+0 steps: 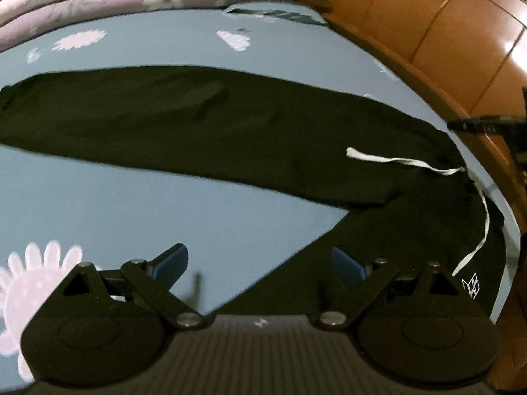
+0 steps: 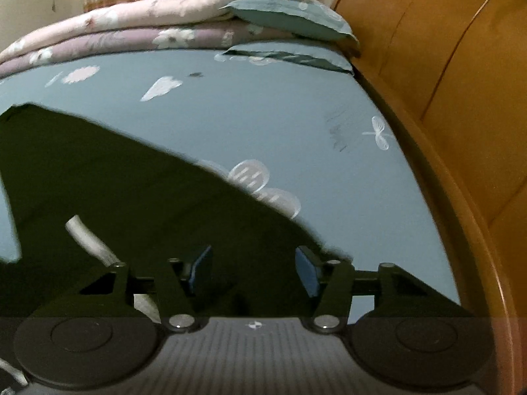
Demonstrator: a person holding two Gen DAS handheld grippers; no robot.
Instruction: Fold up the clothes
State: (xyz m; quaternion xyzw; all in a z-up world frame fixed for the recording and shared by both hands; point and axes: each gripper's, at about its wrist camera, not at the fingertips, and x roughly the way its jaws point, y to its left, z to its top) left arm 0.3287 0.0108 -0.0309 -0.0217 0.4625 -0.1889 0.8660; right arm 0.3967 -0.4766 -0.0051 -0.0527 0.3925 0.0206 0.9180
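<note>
Fingers [image 1: 171, 263] of both grippers spread, seemingly hovering over black trousers [image 1: 197, 125].

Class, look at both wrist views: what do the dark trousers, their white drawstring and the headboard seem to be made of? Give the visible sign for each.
Dark trousers: probably soft matte knit or jersey; they lie limp with shallow creases and no shine.
White drawstring: likely flat woven cotton tape; it looks ribbon-like and dull.
Headboard: seemingly varnished wood or veneer; orange-brown panels with seams and a glossy highlight.
</note>
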